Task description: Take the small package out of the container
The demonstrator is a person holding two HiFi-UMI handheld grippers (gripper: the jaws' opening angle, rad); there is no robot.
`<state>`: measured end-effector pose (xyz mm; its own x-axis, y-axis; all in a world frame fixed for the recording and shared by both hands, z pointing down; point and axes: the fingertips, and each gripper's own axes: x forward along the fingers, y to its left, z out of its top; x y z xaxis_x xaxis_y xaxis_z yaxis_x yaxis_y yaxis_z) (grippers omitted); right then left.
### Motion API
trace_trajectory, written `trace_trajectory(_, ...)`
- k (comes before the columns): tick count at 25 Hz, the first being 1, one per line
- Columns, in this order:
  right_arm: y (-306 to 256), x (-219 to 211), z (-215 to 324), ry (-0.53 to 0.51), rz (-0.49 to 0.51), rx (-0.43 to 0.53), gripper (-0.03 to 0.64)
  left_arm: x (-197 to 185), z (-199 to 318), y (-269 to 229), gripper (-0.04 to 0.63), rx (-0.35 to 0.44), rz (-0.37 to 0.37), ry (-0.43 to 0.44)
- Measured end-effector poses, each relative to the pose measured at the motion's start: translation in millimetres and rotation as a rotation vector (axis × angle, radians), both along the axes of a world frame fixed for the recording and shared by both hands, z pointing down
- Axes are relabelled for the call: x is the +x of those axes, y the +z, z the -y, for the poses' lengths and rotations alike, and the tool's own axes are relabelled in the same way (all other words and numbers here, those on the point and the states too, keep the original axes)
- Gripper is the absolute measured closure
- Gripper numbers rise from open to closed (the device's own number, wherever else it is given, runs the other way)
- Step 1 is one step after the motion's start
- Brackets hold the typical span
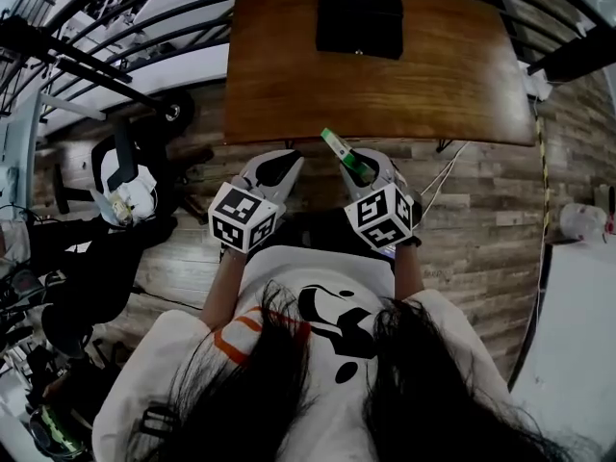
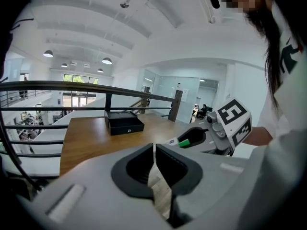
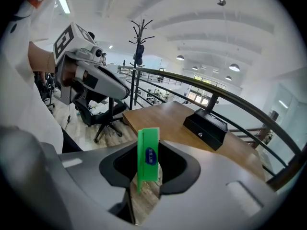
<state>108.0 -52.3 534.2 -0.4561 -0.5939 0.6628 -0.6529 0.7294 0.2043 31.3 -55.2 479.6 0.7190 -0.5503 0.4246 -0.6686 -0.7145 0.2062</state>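
Note:
A small green package [image 3: 148, 158] with a blue label stands upright between the jaws of my right gripper [image 3: 148, 147], which is shut on it. In the head view the green package [image 1: 339, 148] sticks out of the right gripper [image 1: 358, 168] just short of the table's near edge. The black box container [image 1: 359, 17] sits closed at the far middle of the wooden table [image 1: 443, 85]. My left gripper [image 1: 276, 173] is held beside the right one, shut with nothing in it. In the left gripper view the left gripper [image 2: 154, 146] has its jaws together, and the package [image 2: 188, 141] shows off to the right.
A metal railing [image 2: 72, 86] runs behind the table. A black office chair [image 3: 103, 116] and a coat rack [image 3: 139, 47] stand on the wooden floor to the left. The tabletop around the black box [image 3: 206, 127] is bare wood.

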Motion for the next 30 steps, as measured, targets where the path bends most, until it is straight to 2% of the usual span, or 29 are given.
trace_trajectory(6, -6, -24, 1, 0.009, 0.003, 0.006, 0.494, -17, 1, -14, 0.595, 0.025, -0.013, 0.015)
trace_trajectory(12, -7, -71, -13, -0.001, -0.009, 0.009, 0.494, -67, -17, -8, 0.595, 0.022, 0.008, 0.013)
trace_trajectory(17, -10, -105, -30, 0.000, -0.029, 0.010, 0.494, -106, -30, -11, 0.595, 0.029, -0.010, 0.005)
trace_trajectory(30, -3, -181, -95, 0.082, -0.056, -0.002, 0.494, -174, -88, 0, 0.595, 0.013, -0.042, 0.117)
